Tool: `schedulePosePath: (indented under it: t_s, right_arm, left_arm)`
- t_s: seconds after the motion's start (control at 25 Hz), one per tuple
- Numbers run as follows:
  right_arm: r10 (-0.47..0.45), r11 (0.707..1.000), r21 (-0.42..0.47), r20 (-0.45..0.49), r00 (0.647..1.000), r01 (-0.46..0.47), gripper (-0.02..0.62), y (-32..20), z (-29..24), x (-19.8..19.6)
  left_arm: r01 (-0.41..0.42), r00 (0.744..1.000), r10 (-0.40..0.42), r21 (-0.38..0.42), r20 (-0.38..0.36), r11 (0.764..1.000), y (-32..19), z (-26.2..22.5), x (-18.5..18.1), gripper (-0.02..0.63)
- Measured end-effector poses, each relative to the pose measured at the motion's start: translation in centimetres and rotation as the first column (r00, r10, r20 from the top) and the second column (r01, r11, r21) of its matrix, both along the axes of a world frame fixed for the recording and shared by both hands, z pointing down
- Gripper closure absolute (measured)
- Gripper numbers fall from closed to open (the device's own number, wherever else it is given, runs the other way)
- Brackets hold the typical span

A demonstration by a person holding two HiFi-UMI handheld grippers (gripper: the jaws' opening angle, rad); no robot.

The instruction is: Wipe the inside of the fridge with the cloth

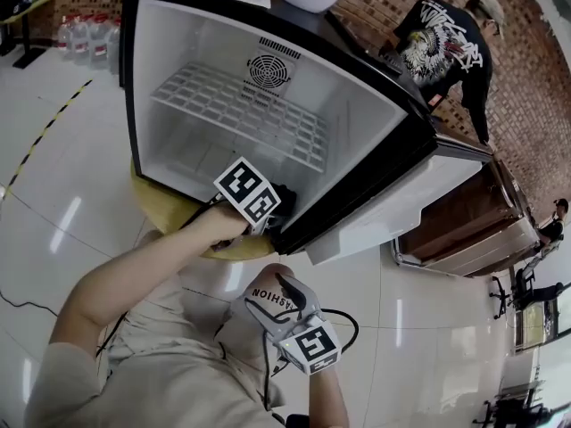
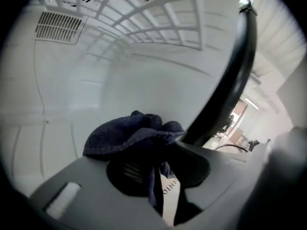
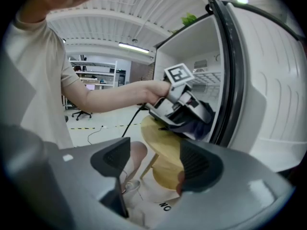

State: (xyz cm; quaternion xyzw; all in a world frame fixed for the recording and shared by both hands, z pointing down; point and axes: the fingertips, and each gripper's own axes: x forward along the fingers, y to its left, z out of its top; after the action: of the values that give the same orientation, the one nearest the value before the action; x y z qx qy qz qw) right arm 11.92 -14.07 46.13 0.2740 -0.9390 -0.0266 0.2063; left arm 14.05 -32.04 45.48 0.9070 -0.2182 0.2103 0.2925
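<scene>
Holding: left hand-held gripper [image 2: 153, 169] pinching bunched dark-blue cloth [image 2: 129, 133]
Cloth position: inside fridge [image 1: 375, 105], low, near its front edge
Right hand-held gripper [image 3: 156, 164]: jaws spread, nothing between, outside fridge
Shelf [image 1: 241, 114]: white wire, above cloth

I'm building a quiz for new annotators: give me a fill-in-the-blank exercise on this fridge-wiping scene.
1. The left gripper is shut on a dark blue ____.
2. The right gripper is ____, with nothing between its fingers.
3. Inside the fridge sits one white wire ____.

Missing words: cloth; open; shelf.
</scene>
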Motion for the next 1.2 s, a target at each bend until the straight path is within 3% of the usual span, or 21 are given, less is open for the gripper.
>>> schedulePosePath:
  t_s: [0.08, 0.2, 0.36, 0.48, 0.56, 0.68, 0.76, 0.84, 0.96, 1.08, 1.2]
  right_arm:
    - [-0.009, 0.995, 0.097, -0.047, 0.999, 0.014, 0.265, 0.7, -1.8, 0.2]
    - [-0.008, 0.974, 0.221, -0.179, 0.984, 0.049, 0.272, 3.2, -4.5, 1.3]
    - [-0.005, 0.963, 0.266, -0.187, 0.982, 0.056, 0.272, 5.2, -7.3, 2.2]
    - [-0.123, 0.931, 0.315, -0.202, 0.972, 0.183, 0.250, 5.8, -8.5, 1.8]
    - [-0.235, 0.889, 0.331, -0.264, 0.935, 0.317, 0.193, 6.4, -8.5, 0.9]
    - [-0.351, 0.835, 0.321, -0.316, 0.881, 0.448, 0.187, 8.4, -7.2, -1.5]
    - [-0.381, 0.796, 0.340, -0.362, 0.851, 0.501, 0.201, 9.5, -6.1, -2.8]
    - [-0.375, 0.772, 0.370, -0.391, 0.841, 0.516, 0.342, 10.1, -5.7, -3.2]
    - [-0.306, 0.782, 0.420, -0.384, 0.871, 0.460, 0.392, 9.7, -5.7, -3.2]
    - [-0.234, 0.803, 0.462, -0.336, 0.912, 0.376, 0.436, 9.0, -6.2, -2.7]
    - [-0.191, 0.827, 0.482, -0.246, 0.950, 0.291, 0.453, 7.8, -8.0, -1.0]
  left_arm:
    - [-0.085, 0.988, 0.077, -0.058, -0.132, 0.995, 4.9, -1.2, 0.1, 0.488]
    - [-0.222, 0.915, 0.160, -0.130, -0.371, 0.966, 11.8, -3.2, 0.0, 0.486]
    - [-0.373, 0.815, 0.285, -0.080, -0.505, 0.924, 19.0, -6.0, -1.0, 0.483]
    - [-0.510, 0.757, 0.428, -0.036, -0.493, 0.860, 22.8, -6.2, -0.9, 0.482]
    - [-0.584, 0.736, 0.514, -0.029, -0.440, 0.812, 24.4, -5.6, -0.6, 0.482]
    - [-0.655, 0.711, 0.593, -0.050, -0.378, 0.754, 26.7, -4.7, -0.6, 0.480]
    - [-0.682, 0.697, 0.630, -0.045, -0.343, 0.730, 27.8, -4.2, -0.6, 0.478]
    - [-0.686, 0.695, 0.643, -0.032, -0.321, 0.726, 27.9, -4.3, -0.6, 0.472]
    - [-0.663, 0.708, 0.626, -0.004, -0.327, 0.749, 27.4, -4.5, -0.7, 0.468]
    - [-0.579, 0.745, 0.554, 0.051, -0.371, 0.814, 26.1, -5.3, -1.2, 0.432]
    - [-0.442, 0.797, 0.472, 0.168, -0.377, 0.881, 24.1, -7.2, -2.5, 0.416]
